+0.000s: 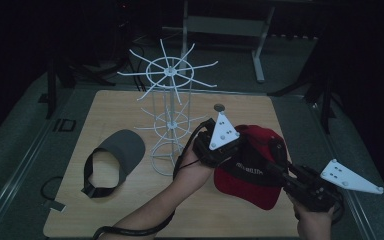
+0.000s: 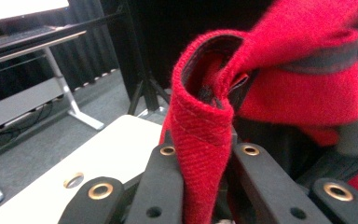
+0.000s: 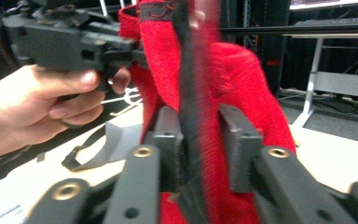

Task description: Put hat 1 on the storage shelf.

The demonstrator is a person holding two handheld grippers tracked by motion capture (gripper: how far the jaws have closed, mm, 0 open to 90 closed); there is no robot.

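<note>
Dim overhead scene, brighter blurred close-ups

The high view is dark and underexposed, its surroundings nearly black. Both gripper views are brighter but soft: the red cap (image 3: pixel 223 93) smears with motion blur, and the near black jaws sit out of focus.

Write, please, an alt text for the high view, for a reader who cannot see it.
Two hand-held claws, left and right, grip a red cap above a wooden table. A white wire rack stands behind, and a grey visor lies at the left.
</note>
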